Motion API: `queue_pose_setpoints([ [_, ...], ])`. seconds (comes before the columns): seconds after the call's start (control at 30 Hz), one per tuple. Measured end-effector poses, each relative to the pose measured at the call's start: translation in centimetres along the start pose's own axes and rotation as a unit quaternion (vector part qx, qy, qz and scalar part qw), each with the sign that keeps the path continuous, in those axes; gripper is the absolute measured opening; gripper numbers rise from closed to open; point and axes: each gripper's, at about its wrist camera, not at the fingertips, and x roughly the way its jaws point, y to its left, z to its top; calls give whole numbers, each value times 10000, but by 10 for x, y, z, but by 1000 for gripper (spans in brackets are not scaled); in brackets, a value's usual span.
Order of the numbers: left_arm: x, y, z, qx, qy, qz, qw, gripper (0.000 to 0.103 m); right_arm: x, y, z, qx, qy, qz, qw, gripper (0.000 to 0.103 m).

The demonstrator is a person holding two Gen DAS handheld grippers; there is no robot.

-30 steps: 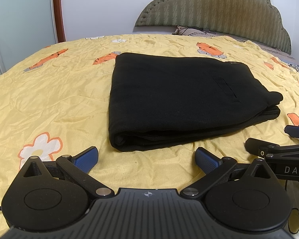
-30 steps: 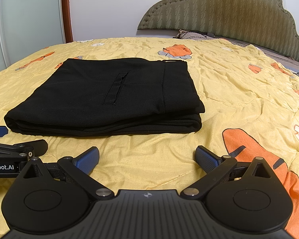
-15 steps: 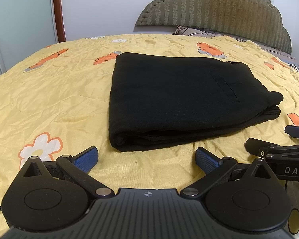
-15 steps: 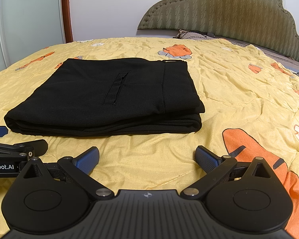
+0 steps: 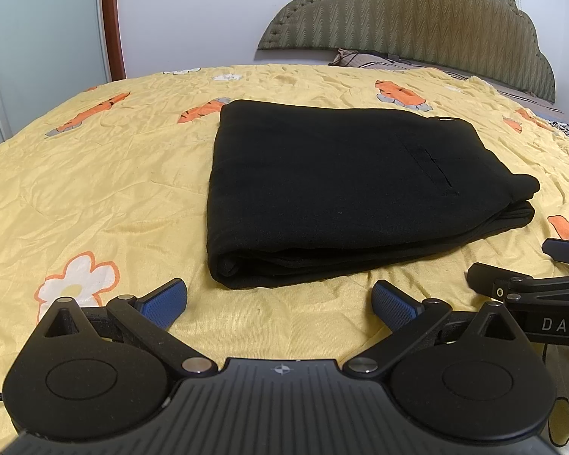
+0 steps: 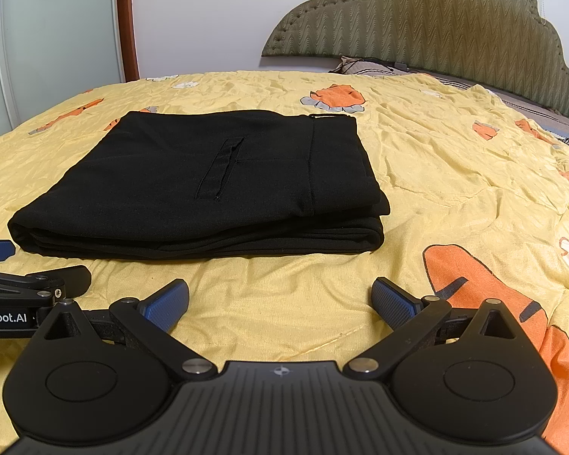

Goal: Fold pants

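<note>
Yellow carrot-print bedspread [image 5: 95,189] carrying folded black pants [image 5: 341,189] at its middle, just ahead of left gripper [image 5: 280,299] and right gripper [image 6: 280,299], both low, level, side by side, jaws spread wide, empty.

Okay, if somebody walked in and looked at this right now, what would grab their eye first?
The black pants, folded into a neat flat stack, lying mid-bed on the yellow quilt with orange carrot and flower prints. Next, the two black grippers with blue pads, left gripper and right gripper, both open and empty, just short of the stack's near edge.
</note>
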Motion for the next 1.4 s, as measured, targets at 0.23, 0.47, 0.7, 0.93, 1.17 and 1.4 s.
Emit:
queue_pose_setpoints([
  [0.23, 0, -1, 0, 1, 1, 1, 10000, 103, 0, -2, 1, 6, 2, 11, 10000, 103],
  [0.47, -4, -2, -1, 38, -9, 119, 9999, 103, -24, -7, 3, 551, -136, 124, 9983, 103],
  [0.7, -14, 6, 7, -78, -6, 391, 9992, 103, -54, 20, 13, 107, -396, 96, 9991, 103],
  [0.93, -21, 15, 10, -234, 64, 421, 9988, 103, -57, 13, 12, 821, -419, 747, 9929, 103],
  [1.17, -22, 15, 10, -281, 73, 366, 9989, 103, -51, 32, 17, 175, -465, 49, 9988, 103],
  [1.4, -19, 14, 7, -191, 58, 405, 9990, 103, -38, 38, 11, 45, -227, 39, 9997, 103],
])
